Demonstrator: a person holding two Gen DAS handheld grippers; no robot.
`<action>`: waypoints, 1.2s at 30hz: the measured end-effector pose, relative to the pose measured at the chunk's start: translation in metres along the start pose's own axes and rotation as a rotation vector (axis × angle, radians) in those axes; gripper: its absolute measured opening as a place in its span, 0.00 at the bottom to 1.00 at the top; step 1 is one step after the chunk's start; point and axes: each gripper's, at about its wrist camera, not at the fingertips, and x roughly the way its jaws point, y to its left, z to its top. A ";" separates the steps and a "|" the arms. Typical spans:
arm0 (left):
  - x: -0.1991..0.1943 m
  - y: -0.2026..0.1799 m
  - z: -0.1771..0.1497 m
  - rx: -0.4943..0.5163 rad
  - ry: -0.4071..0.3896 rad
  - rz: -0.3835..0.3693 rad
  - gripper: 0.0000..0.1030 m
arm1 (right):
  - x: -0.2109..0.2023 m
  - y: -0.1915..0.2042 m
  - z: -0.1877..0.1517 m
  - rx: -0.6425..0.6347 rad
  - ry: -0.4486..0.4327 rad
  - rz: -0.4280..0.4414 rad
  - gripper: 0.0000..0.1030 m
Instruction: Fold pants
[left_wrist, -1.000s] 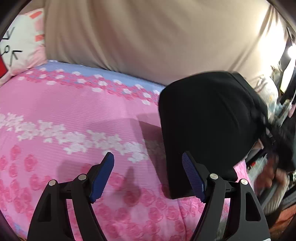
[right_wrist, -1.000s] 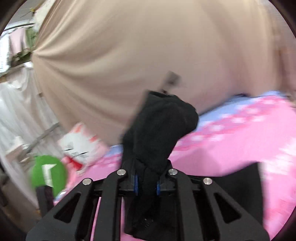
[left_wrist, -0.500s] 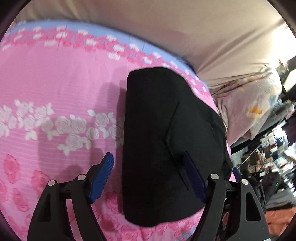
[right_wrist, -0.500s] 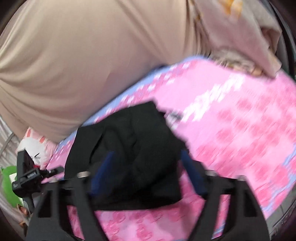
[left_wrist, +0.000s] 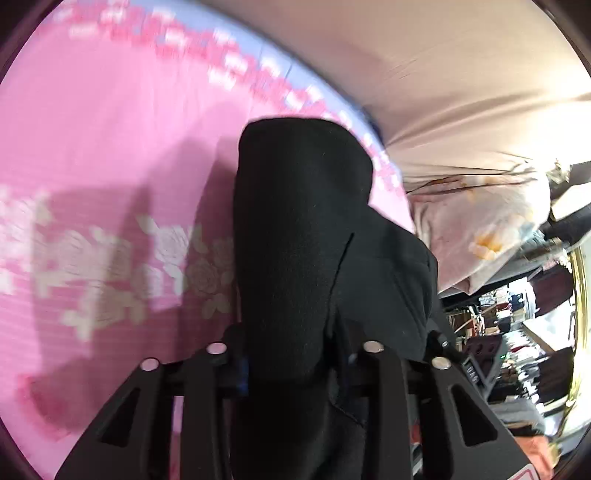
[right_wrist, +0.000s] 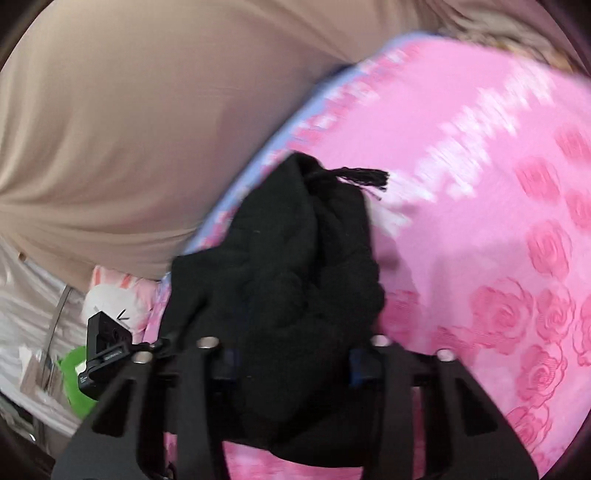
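The black pants (left_wrist: 303, 236) lie folded on the pink flowered bedspread (left_wrist: 110, 147), reaching from the bed's far edge back between my fingers. My left gripper (left_wrist: 295, 365) has closed in on the near end of the pants, the cloth bunched between its jaws. In the right wrist view the pants (right_wrist: 288, 266) are a rumpled black bundle with a tasselled drawstring (right_wrist: 364, 177). My right gripper (right_wrist: 291, 360) is also shut on the bundle's near end.
A beige curtain (right_wrist: 129, 110) hangs behind the bed. A pale flowered pillow (left_wrist: 480, 229) lies at the bed's right end, with cluttered shelves (left_wrist: 509, 350) beyond. A white cartoon pillow (right_wrist: 114, 299) and a green object (right_wrist: 74, 376) sit at the left.
Both grippers were open half a second ago and have now closed on the near end of the pants. The pants have gone from lying flat to bunched up.
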 end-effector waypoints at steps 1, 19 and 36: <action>-0.018 -0.004 -0.003 0.016 -0.024 0.017 0.27 | -0.004 0.013 -0.001 -0.013 0.003 0.034 0.33; -0.138 -0.029 -0.010 0.143 -0.330 0.293 0.81 | 0.003 0.157 -0.035 -0.492 -0.087 -0.071 0.05; -0.078 -0.079 -0.056 0.472 -0.190 0.438 0.89 | -0.031 0.037 -0.013 -0.218 0.016 -0.071 0.52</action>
